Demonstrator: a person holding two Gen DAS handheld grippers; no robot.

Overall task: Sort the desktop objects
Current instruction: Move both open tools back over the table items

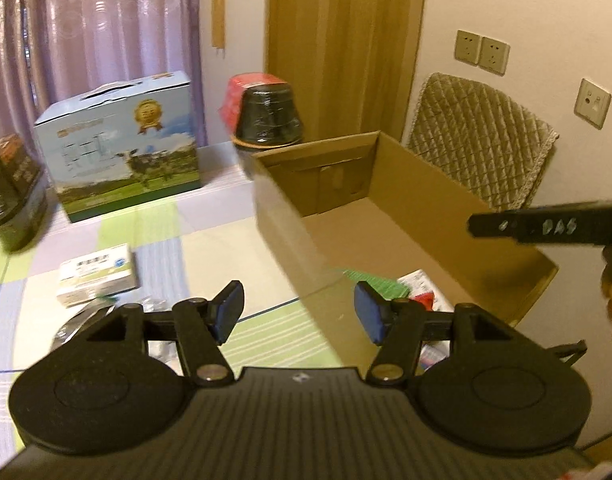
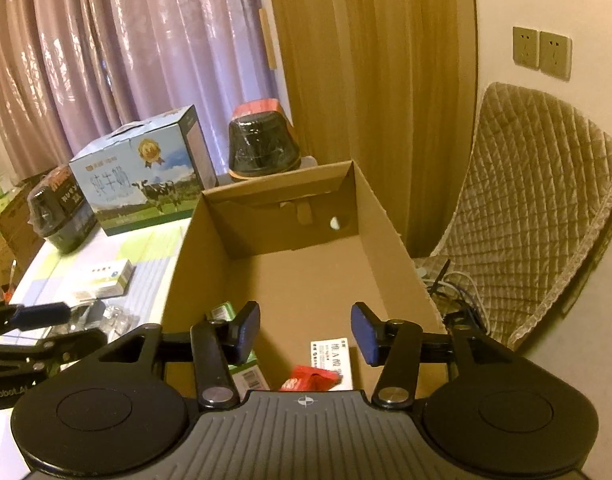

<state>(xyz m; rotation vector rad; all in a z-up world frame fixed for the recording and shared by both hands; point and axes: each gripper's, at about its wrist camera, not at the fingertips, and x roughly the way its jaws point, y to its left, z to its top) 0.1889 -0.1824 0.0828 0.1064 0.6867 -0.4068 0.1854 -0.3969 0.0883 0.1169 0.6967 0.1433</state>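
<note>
Grippers: left gripper (image 1: 298, 312) and right gripper (image 2: 306, 334) both spread wide, holding nothing.
Cardboard box (image 2: 290, 276): red packet (image 2: 310, 378) inside.

The worktop (image 1: 210, 248) is covered by a checked cloth of pale green, lilac and cream squares. A large open cardboard box (image 2: 186, 264) stands on its right part. Toward the back stand a blue milk carton with a cow picture (image 1: 122, 148) and a black pot wrapped in film (image 1: 268, 120). A dark package (image 1: 10, 196) sits at the left edge. Nearer lies a small white and green box (image 1: 98, 276), with crinkled clear wrappers (image 2: 114, 316) just beside it.
</note>
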